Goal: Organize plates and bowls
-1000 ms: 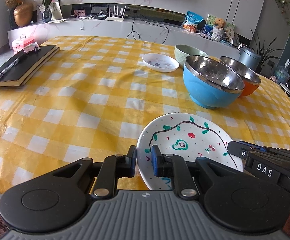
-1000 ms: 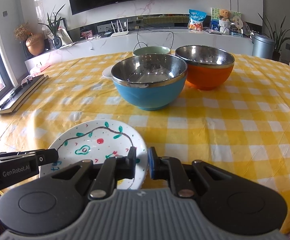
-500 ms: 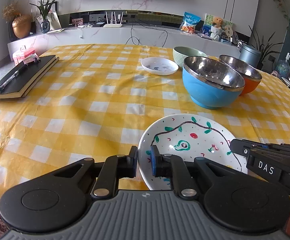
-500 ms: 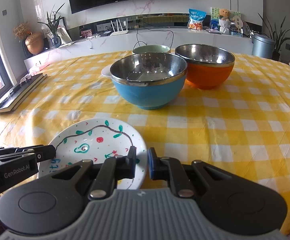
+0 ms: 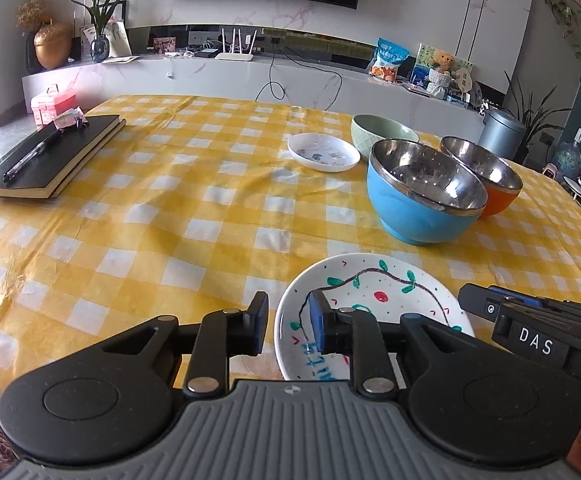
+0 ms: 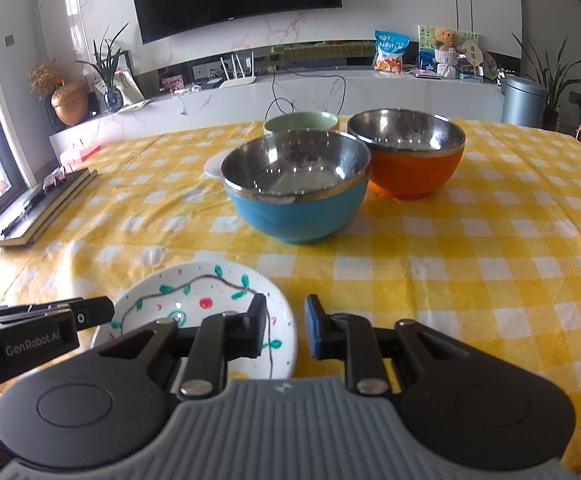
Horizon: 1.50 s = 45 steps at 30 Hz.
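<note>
Both grippers sit low at the near edge of the table [image 5: 138, 208], flanking the painted plate [image 5: 374, 292] that lies flat at the bottom center of both views. The left gripper [image 5: 288, 328] has its jaws parted a moderate gap, holding nothing; the plate's left rim falls right in that gap, one finger outside it and the other over the plate's inside, though I can't tell if either pad actually touches. The right gripper [image 6: 286, 330] is parted about the same, empty too, with the plate's right rim [image 6: 290, 320] between its fingers. Just beyond the plate is the blue steel-lined bowl [image 5: 426, 200], with the orange bowl [image 5: 486, 176] tight beside it at the right, looks like they touch. Behind those, the green bowl [image 5: 382, 132] and a small white dish [image 5: 324, 152] sit close together mid-frame. Left half of the yellow checked cloth is wide open room, all the way out to the black notebook [image 5: 50, 160] with a pen [image 5: 30, 156] on it near the far left edge. On the plate's right side the cloth runs open to the table edge in the right wrist view.
</note>
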### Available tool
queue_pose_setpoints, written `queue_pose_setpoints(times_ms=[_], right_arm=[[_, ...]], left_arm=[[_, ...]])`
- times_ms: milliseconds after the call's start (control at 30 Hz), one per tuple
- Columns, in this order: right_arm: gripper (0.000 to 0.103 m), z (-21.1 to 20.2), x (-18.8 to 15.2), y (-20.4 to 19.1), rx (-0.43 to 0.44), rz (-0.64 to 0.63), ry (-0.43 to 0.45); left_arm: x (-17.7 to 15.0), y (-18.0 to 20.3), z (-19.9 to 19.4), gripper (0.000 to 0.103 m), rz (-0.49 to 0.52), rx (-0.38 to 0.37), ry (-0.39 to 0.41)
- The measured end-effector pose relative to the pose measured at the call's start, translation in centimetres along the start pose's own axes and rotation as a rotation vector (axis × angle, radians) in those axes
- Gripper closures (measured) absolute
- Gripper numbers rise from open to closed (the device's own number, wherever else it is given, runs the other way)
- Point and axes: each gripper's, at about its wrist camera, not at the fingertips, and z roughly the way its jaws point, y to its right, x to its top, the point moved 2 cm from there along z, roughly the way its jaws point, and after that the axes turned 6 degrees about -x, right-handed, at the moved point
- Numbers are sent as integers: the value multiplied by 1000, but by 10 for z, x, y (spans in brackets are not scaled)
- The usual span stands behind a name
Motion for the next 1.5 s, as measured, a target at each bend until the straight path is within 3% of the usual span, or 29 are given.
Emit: queue_pose_setpoints(times_ms=[233,500,833,1100,1367,1500], right_arm=[[81,-2,30,0,52,58,-4],[81,14,83,-5,133,81,3],[81,77,155,-17,179,91,-49],[81,146,181,-24,148,105,-176],[81,181,181,-29,129,95,-236],[81,189,181,-29,123,107,-253]], left_arm=[[35,6,0,76,-32,-49,-48],[97,3,19,76,35,-103,-41],[160,-8,96,76,32,-151,-97],[169,-30,171,76,-8,-106,-186],[165,-38,208,76,-54,-97,-236],[161,-41,214,86,-76,-101,-237]])
